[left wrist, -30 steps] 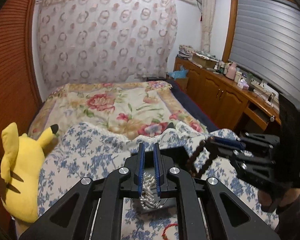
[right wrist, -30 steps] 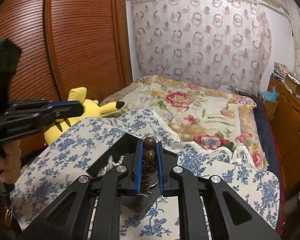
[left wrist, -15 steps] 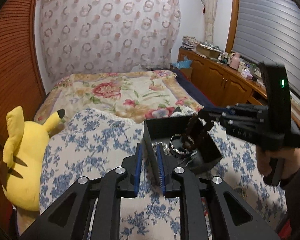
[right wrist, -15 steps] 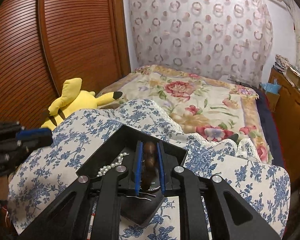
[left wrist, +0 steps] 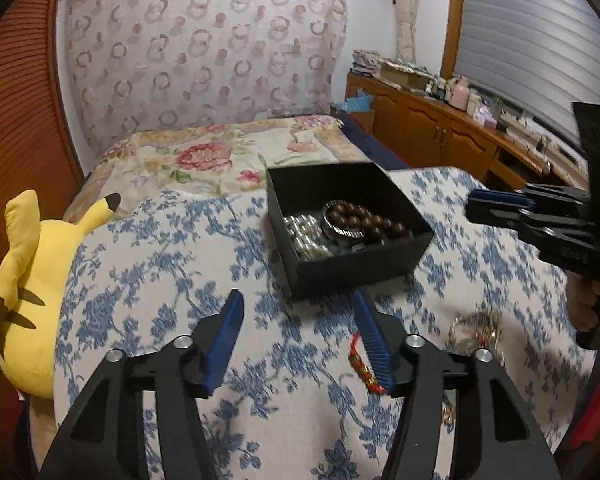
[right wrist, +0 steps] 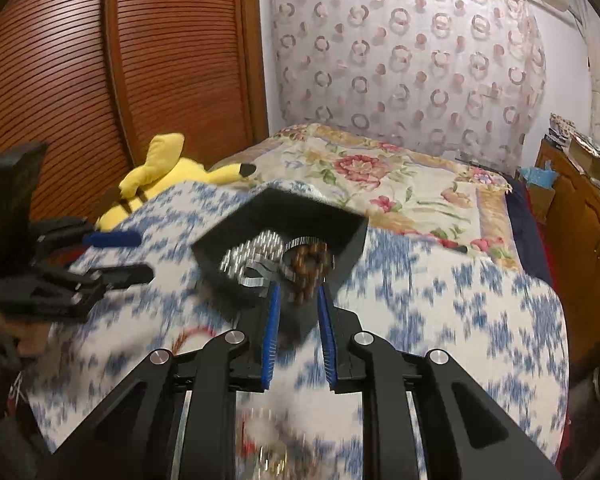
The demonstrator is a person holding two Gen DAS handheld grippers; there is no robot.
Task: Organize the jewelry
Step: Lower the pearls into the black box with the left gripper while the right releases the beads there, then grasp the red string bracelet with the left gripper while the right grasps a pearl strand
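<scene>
Where the blue-flowered white cloth (left wrist: pixel 160 264) covers the bench, a black square open box (left wrist: pixel 364 258) is seen, holding a brown wooden bead bracelet (left wrist: pixel 364 220), silver pearl-like beads (left wrist: pixel 304 236) and a silver metal bangle (left wrist: pixel 334 230). The left gripper (left wrist: pixel 300 340) is held above the cloth with its jaws wide and nothing between them; a red cord bracelet (left wrist: pixel 362 364) lies just beside its right finger. The right gripper (right wrist: pixel 298 332) is shown with its jaws parted and narrower, near the box. A gold-coloured piece (left wrist: pixel 476 330), blurred and possibly a chain, lies on the cloth. A yellow plush toy (left wrist: pixel 28 280) rests at the left edge.
</scene>
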